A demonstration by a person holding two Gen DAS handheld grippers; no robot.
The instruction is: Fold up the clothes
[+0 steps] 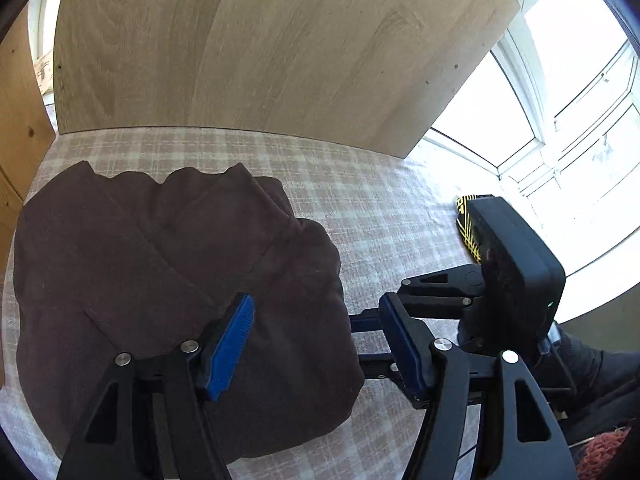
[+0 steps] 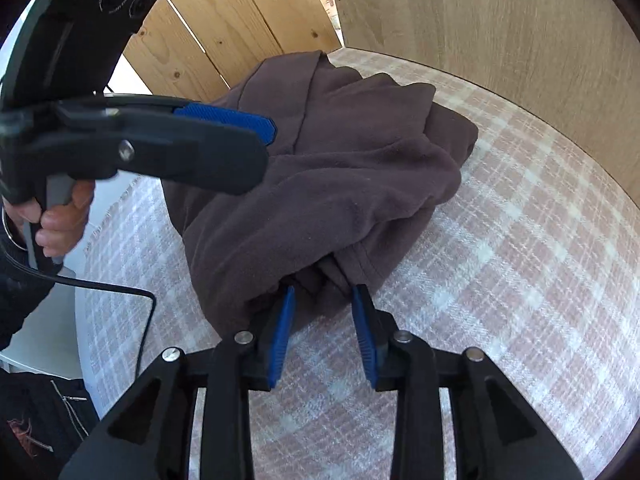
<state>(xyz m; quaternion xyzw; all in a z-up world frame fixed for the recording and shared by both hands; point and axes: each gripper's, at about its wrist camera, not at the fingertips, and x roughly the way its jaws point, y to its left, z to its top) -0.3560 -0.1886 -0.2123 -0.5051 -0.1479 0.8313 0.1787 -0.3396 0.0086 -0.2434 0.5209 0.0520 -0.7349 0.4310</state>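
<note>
My right claw [image 2: 323, 332] hides the brown top's [image 2: 320, 168] near edge; my left claw [image 1: 316, 348] hangs wide above it.

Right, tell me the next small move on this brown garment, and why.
Probably draw the right claw straight back off the brown garment. It looks already folded into a compact bundle on the checked cloth; the right claw's jaws stand open at its near edge, and the left claw is open above it, gripping nothing.

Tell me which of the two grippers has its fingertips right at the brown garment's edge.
The right gripper: its open blue pads meet the brown fleece garment at its near hem, whereas the left gripper hangs open above it.
</note>
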